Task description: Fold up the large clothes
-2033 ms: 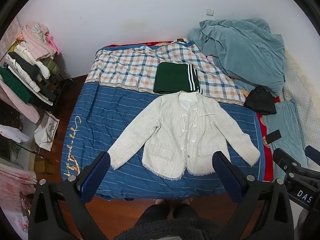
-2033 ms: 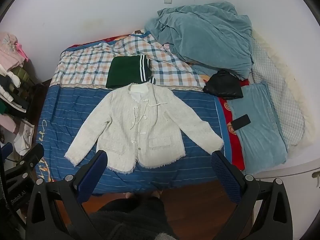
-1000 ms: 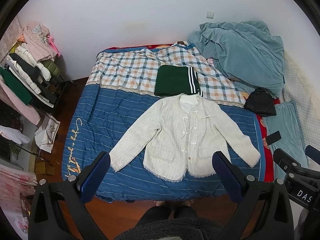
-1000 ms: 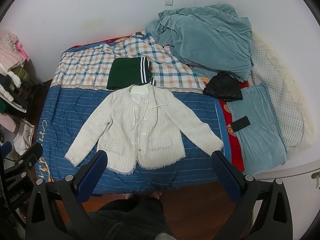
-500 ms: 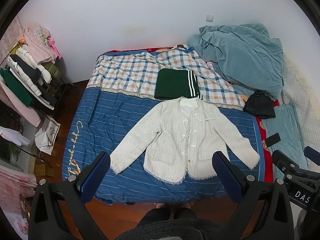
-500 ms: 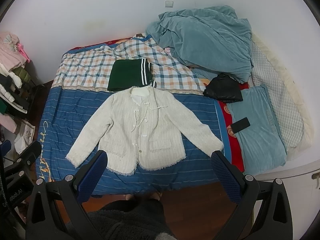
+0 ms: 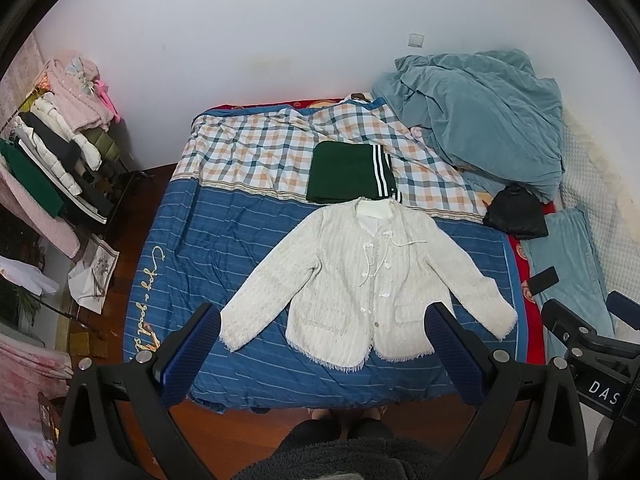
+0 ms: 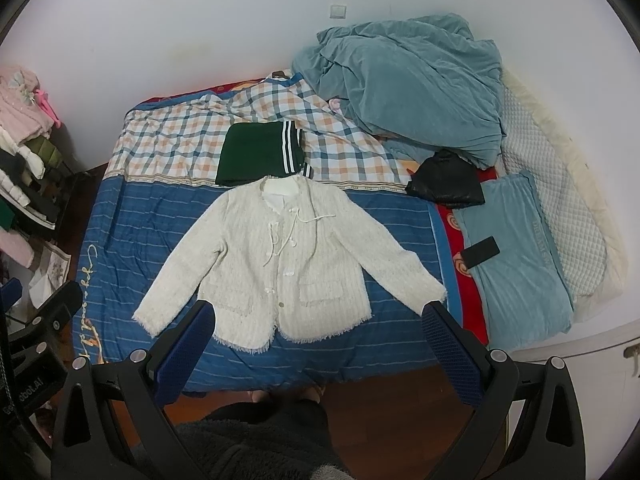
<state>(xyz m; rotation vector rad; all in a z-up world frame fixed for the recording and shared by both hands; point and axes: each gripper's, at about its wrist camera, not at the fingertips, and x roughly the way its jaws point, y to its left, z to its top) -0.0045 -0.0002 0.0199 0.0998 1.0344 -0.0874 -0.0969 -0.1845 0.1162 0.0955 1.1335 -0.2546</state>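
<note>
On blue bedspread (image 7: 240,240): cursive script; cream jacket (image 7: 360,280) flat.

A white jacket (image 7: 370,280) lies flat on the blue part of the bed, front side up. Both sleeves are spread out wide. A folded green cloth (image 7: 350,172) touches its collar.

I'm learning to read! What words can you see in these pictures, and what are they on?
"DAS": white letters, cut off, on the other gripper's black body.
"bot.AI": cut off, on the other gripper's body.
Gold cursive writing on the blue bedspread: too curly to read.
Faint letters on the teal pillow: too blurred.
</note>
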